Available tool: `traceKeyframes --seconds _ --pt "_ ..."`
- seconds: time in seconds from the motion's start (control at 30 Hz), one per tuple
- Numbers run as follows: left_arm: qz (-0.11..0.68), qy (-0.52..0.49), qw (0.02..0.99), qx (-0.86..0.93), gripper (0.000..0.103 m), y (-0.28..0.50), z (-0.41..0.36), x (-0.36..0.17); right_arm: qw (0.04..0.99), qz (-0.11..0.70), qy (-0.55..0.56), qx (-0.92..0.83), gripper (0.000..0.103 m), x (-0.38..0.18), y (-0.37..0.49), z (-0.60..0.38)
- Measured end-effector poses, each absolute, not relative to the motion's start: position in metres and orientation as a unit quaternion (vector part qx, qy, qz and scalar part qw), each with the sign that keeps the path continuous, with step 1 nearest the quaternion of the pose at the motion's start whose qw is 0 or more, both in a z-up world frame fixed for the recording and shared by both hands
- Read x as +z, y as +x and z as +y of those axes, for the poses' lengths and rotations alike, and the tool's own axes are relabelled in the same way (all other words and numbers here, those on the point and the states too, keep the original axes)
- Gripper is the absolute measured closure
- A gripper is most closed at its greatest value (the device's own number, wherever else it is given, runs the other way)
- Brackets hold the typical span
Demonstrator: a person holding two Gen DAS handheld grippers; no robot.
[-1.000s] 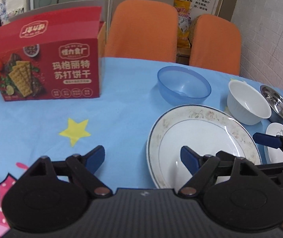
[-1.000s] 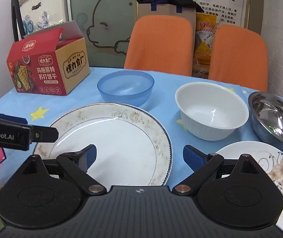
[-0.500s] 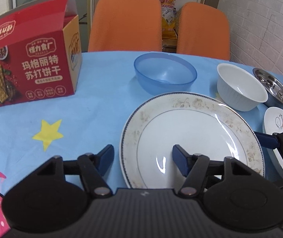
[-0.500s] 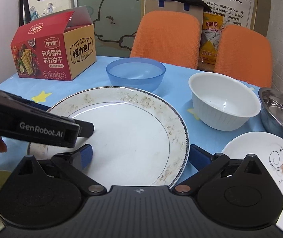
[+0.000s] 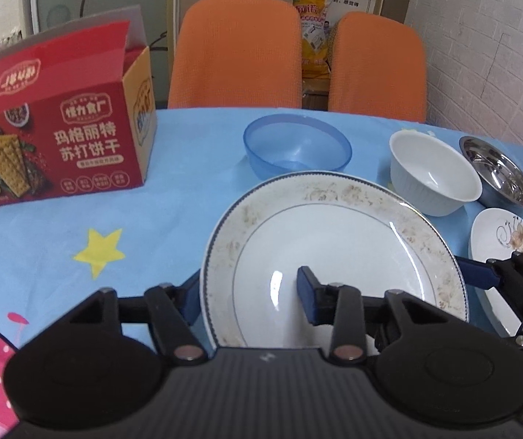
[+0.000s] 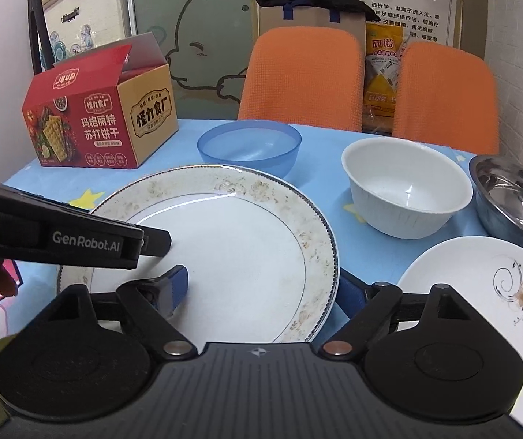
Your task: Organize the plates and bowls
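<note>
A large white plate with a gold-patterned rim (image 5: 334, 245) (image 6: 232, 241) lies on the blue tablecloth. My left gripper (image 5: 248, 296) is open and straddles its near left rim, one finger outside, one over the plate. My right gripper (image 6: 261, 289) is open and straddles its near right rim. Behind the plate stand a blue plastic bowl (image 5: 297, 145) (image 6: 249, 145), a white bowl (image 5: 434, 172) (image 6: 406, 186) and a steel bowl (image 5: 497, 171) (image 6: 517, 197). A small flowered plate (image 5: 510, 241) (image 6: 481, 285) lies at the right.
An open red cracker box (image 5: 56, 139) (image 6: 96, 117) stands at the back left. Two orange chairs (image 5: 235, 55) (image 6: 305, 73) stand behind the table. The left gripper's body (image 6: 60, 234) reaches in over the plate's left side in the right wrist view.
Both grippers have moved forward and inward onto the large plate, each now with a finger either side of its rim. The plate and bowls have not moved.
</note>
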State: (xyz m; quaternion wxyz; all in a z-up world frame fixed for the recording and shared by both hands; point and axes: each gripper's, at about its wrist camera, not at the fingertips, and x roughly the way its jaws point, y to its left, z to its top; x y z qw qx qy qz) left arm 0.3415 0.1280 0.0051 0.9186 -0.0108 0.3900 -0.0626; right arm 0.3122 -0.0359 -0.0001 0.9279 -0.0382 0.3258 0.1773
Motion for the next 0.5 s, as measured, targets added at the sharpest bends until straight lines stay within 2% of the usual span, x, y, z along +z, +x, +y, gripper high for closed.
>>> traceKeyframes --seconds 0.27,0.5 --pt "0.367 -0.019 0.928 -0.056 0.065 0.292 0.139 0.039 0.937 0.297 -0.021 0.182 0.000 0.033 0.269 -0.031" --pt "0.377 -0.027 0.925 -0.044 0.065 0.226 0.143 0.029 0.932 0.305 -0.011 0.194 0.000 0.035 0.209 -0.027"
